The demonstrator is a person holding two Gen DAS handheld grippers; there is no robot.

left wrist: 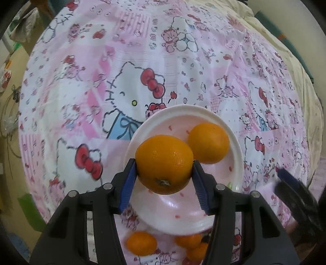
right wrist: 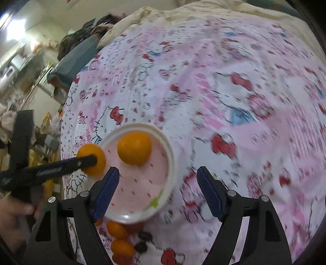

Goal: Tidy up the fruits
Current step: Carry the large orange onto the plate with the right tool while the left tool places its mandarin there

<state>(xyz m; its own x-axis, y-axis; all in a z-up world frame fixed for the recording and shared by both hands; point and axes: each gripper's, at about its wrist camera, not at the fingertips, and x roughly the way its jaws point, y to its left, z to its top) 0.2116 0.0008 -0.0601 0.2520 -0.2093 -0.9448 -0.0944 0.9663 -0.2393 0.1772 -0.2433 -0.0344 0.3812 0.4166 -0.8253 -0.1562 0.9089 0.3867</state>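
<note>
My left gripper (left wrist: 164, 169) is shut on an orange (left wrist: 164, 164) and holds it above the near left rim of a pink plate (left wrist: 237, 163). A second orange (left wrist: 208, 142) lies on the plate. In the right wrist view the plate (right wrist: 142, 183) holds that orange (right wrist: 134, 147), and the left gripper (right wrist: 89, 161) carries its orange (right wrist: 92, 162) at the plate's left edge. My right gripper (right wrist: 158, 190) is open and empty, just above the plate's near right side. Several small oranges (right wrist: 117, 230) lie on the cloth in front of the plate, also in the left wrist view (left wrist: 141, 243).
Everything rests on a pink Hello Kitty cloth (left wrist: 142, 71) over a bed. A cream blanket (right wrist: 203, 8) lies at the far end. Room clutter and a dark bag (right wrist: 79, 38) stand to the left beyond the bed's edge. Dark small fruits (right wrist: 142, 242) lie near the oranges.
</note>
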